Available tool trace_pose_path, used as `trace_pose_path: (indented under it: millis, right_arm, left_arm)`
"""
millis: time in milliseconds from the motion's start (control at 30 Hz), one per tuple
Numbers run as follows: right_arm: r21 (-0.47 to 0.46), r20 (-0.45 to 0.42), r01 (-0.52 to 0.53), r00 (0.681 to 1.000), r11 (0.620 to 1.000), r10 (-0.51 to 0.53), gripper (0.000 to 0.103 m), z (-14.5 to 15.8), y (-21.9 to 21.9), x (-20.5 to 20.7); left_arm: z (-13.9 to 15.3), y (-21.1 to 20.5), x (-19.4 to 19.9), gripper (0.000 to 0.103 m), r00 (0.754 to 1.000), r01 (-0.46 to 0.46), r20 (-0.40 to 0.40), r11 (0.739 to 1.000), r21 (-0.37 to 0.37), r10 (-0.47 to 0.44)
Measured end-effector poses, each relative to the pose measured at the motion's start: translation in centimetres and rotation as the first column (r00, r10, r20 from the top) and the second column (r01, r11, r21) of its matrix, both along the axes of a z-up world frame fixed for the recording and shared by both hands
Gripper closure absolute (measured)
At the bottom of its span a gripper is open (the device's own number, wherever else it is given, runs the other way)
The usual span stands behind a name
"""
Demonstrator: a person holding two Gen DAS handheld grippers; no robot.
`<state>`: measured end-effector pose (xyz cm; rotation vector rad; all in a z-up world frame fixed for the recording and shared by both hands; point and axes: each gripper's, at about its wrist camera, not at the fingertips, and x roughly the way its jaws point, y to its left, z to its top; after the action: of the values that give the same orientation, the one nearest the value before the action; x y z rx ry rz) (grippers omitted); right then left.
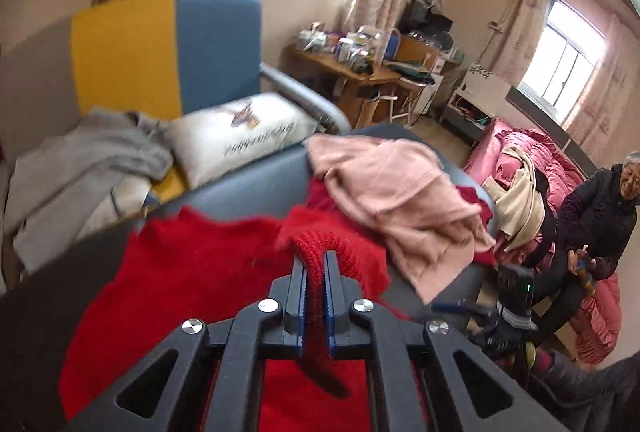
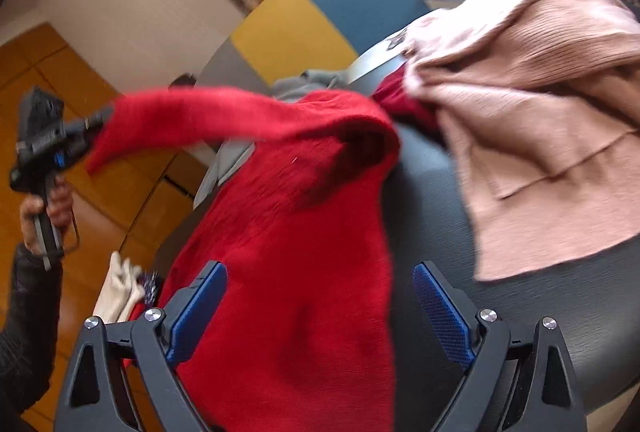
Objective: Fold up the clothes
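left tool [image 1: 315, 264] pinches red sweater [image 1: 192, 264], right tool [image 2: 320, 296] agape.

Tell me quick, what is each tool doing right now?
Left tool: closed, pinching the red sweater.
Right tool: open, holding nothing, over the red sweater.

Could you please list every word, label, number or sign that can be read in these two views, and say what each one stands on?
Nothing can be read with certainty.
White pillow on the chair: a line of dark script under a printed figure, upside down and blurred; unreadable.
Right gripper, seen from the left wrist camera: a small green light on its body, no legible digits.
Red sweater, pink sweater: no visible label or print.
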<state>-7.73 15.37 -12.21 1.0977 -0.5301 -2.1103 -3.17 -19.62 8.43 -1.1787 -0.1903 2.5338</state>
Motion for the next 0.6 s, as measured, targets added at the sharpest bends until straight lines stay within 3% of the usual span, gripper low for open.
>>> trace_pose_path:
  millis: [100,233,367,500,600]
  right_arm:
    - [0.033,0.016,-0.046,0.999,0.998,0.046,0.008,-0.1,-2.0,0.2]
    - [0.067,-0.008,-0.08,0.997,0.995,0.081,0.008,0.7,-4.1,-0.5]
    - [0.126,-0.073,-0.096,0.992,0.987,0.105,0.008,2.3,-6.0,-2.2]
    - [0.204,-0.137,-0.088,0.984,0.975,0.118,0.008,3.9,-7.8,-5.5]
    - [0.222,-0.148,-0.084,0.982,0.972,0.118,0.008,5.1,-9.5,-8.7]
  left_arm:
    - [-3.8,-2.1,3.5,0.097,0.998,-0.016,0.059,1.0,-0.002,0.016]
    - [-11.8,-4.5,7.8,0.097,0.976,-0.084,0.204,0.996,0.043,0.074]
    - [-18.2,-7.2,11.4,0.097,0.946,-0.21,0.284,0.964,0.162,0.158]
    - [-19.8,-8.9,13.1,0.097,0.944,-0.28,0.255,0.917,0.284,0.209]
    - [-19.7,-8.6,12.9,0.097,0.955,-0.253,0.224,0.926,0.279,0.194]
